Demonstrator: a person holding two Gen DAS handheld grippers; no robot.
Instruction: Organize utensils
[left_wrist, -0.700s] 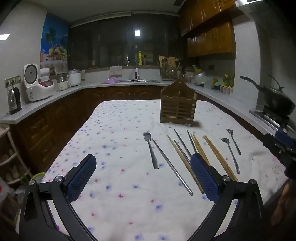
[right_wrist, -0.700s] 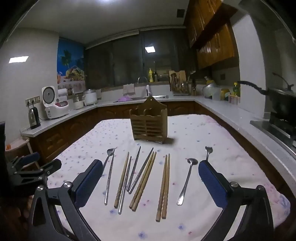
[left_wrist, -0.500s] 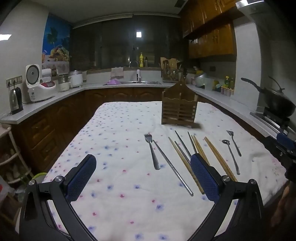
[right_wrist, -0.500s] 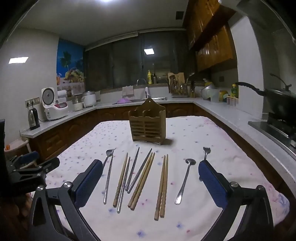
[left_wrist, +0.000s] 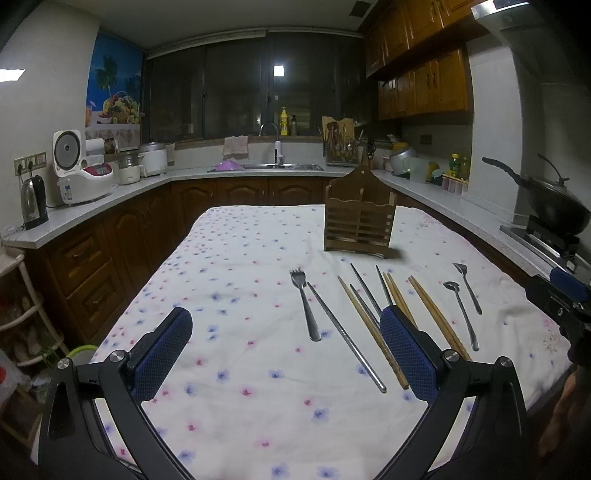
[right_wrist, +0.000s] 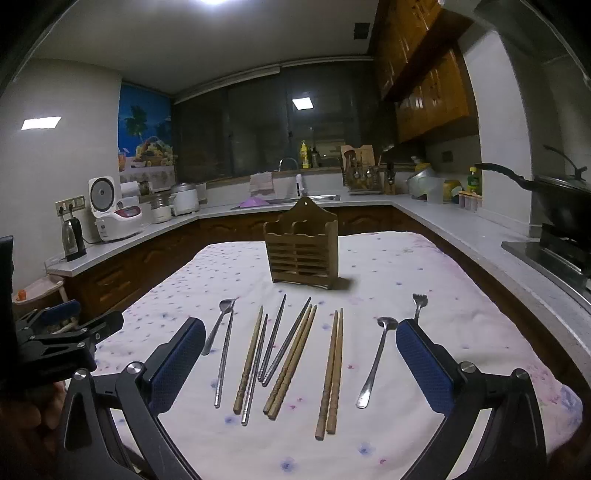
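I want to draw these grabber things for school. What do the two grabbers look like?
Both look alike. The left gripper has a black frame that forks into two arms, with shiny silver bolts at the joints. Each finger wears a blue pad with a bumpy mesh pattern. The right gripper is built the same, with blue pads on its jaws. No cables or sleeves show.

glossy metal spoon (right_wrist: 376, 360), matt wooden chopsticks (right_wrist: 331, 373), slatted wooden holder (right_wrist: 303, 251), floral cloth (right_wrist: 406, 273)

Dim ceiling light, perhaps underexposed; fisheye-warped edges.
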